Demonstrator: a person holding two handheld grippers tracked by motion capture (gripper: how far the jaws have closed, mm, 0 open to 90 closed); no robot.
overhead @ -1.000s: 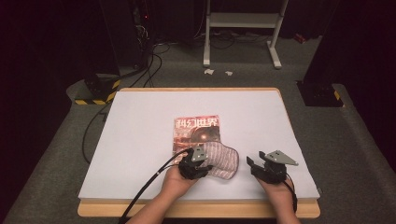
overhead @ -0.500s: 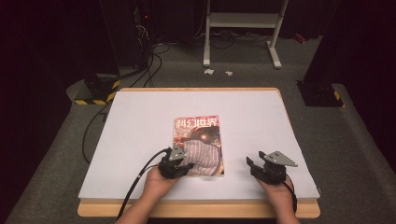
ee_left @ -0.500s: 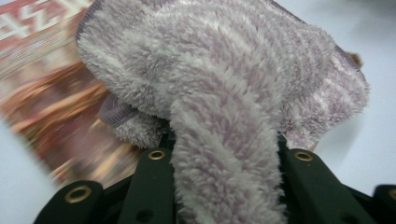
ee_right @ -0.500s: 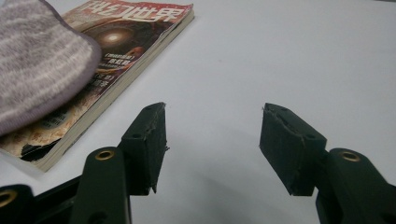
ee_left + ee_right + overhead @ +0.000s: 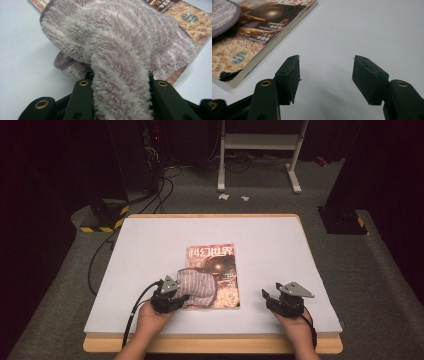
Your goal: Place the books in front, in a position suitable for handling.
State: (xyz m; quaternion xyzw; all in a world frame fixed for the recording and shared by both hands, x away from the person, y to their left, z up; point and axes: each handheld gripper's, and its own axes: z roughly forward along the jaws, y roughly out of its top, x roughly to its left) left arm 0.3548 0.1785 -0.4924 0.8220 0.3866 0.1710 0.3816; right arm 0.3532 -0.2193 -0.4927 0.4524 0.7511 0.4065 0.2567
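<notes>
Left claw (image 5: 176,301) grips fuzzy cloth (image 5: 199,287) draped over magazine (image 5: 216,265) on desk (image 5: 150,250); right claw (image 5: 270,297) open, empty, beside magazine.

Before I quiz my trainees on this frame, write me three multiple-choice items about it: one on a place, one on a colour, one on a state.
1. Where does the cloth lie?
A. partly on the magazine
B. on the floor
C. under the right gripper

2. What colour is the cloth?
A. bright green
B. greyish purple with pale stripes
C. black

3. How do the right gripper's jaws stand?
A. shut on the magazine
B. shut on the cloth
C. open, nothing between them

Answers:
1 A: in the high view the cloth covers the near left part of the magazine, with the left gripper shut on its near end.
2 B: the left gripper view shows fuzzy greyish-purple pile with paler stripes.
3 C: the right gripper view shows the right gripper with its jaws apart over the bare white table.
</notes>
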